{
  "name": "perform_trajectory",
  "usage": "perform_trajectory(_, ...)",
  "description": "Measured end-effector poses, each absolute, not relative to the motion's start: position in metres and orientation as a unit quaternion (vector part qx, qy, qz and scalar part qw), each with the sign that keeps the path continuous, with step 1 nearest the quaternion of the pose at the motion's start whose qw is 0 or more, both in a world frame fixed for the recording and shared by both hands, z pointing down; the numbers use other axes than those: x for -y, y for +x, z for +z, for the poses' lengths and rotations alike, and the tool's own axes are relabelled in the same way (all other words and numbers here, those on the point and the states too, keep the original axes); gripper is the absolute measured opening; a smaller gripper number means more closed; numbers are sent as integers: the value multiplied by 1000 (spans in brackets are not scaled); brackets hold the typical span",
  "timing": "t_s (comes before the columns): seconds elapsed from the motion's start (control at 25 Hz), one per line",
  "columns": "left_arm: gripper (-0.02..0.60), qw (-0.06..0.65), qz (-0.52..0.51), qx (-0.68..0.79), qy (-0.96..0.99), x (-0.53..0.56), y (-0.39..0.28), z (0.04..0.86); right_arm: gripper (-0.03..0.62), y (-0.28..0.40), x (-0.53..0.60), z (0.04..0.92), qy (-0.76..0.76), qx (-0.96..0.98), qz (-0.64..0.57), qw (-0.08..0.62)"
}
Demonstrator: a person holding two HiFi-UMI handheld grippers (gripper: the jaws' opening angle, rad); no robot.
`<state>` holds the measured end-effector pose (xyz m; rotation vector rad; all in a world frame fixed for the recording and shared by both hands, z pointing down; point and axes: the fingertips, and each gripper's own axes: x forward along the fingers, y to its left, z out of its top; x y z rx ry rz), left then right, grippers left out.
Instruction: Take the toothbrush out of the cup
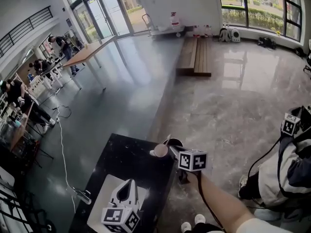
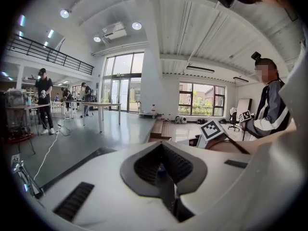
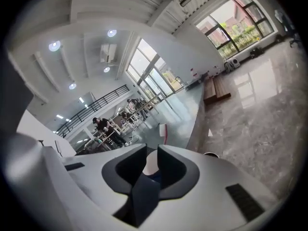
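My right gripper [image 1: 163, 152] is over the far right corner of the black table [image 1: 121, 152], shut on a pale toothbrush [image 1: 168, 139]. In the right gripper view the brush's white and red head [image 3: 162, 131] sticks out past the jaws of the right gripper [image 3: 150, 163]. The dark cup [image 1: 175, 142] stands right beside the jaws, its rim [image 3: 210, 154] showing just to their right. I cannot tell whether the brush still touches the cup. My left gripper [image 1: 127, 188] rests low over a white mat [image 1: 104, 198], its jaws shut on nothing [image 2: 162, 165].
The table's right edge drops to a marble floor. A seated person [image 1: 286, 174] is close by on the right. A wooden bench [image 1: 197, 57] lies farther off. Long tables with people [image 1: 87, 52] stand at the left, and a cable [image 1: 63, 154] runs across the floor.
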<state>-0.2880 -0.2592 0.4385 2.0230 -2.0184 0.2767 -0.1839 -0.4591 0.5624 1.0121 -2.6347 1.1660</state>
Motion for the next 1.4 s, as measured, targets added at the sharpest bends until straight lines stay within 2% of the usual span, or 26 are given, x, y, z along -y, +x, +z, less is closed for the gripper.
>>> perform_trajectory(0.8, 8, 160, 122, 737, 645, 244, -324, 447, 60, -229, 511, 615, 329, 852, 401, 71)
perform_trajectory(1.0, 8, 167, 127, 737, 643, 247, -326, 449, 12, -237, 511, 609, 316, 860, 395, 69)
perform_trajectory(1.2, 8, 168, 127, 737, 643, 251, -325, 453, 6, -236, 507, 601, 305, 872, 378, 70)
perform_trajectory(1.4, 8, 154, 117, 739, 646, 257, -329, 452, 6, -233, 485, 551, 286, 906, 308, 53)
